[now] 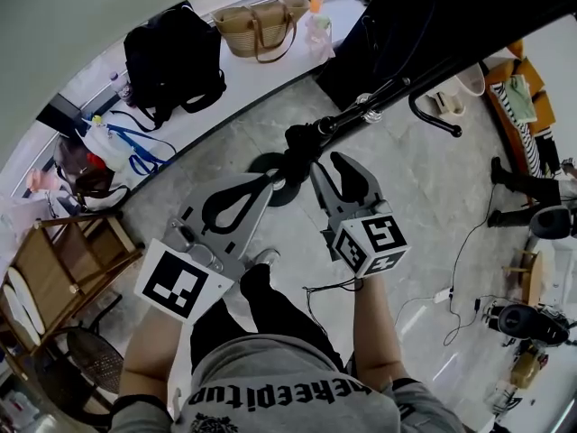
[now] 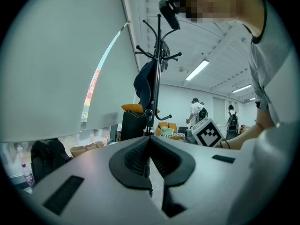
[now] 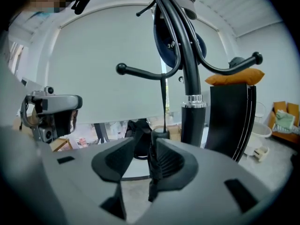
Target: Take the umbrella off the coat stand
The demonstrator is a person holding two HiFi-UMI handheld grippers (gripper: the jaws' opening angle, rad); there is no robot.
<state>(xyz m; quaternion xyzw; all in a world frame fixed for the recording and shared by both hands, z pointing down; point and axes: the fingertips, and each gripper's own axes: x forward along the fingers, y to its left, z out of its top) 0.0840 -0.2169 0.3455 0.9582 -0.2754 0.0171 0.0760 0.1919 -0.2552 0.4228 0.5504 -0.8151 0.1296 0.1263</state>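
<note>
Your left gripper points level. Its fingers are clenched together with nothing between them. Your right gripper is just beside it and tips a little down. Its fingers are released, with a gap between them.

The umbrella is dark blue and folded. It hangs high on the stand, up by the hooks, and part of it is behind the pole. The top of the right gripper view cuts it off. In the left gripper view it shows as a dark shape on the far side of the pole.

A thin black rod hangs down below the umbrella. It ends in a small knob right at the tips of your right fingers. You cannot tell if the knob touches them.

From above, the umbrella is hard to find. The pole runs up into a big dark patch at the top right, and nothing in that patch can be told apart.

A black bag and a straw bag sit on the tabletop behind the stand.
</note>
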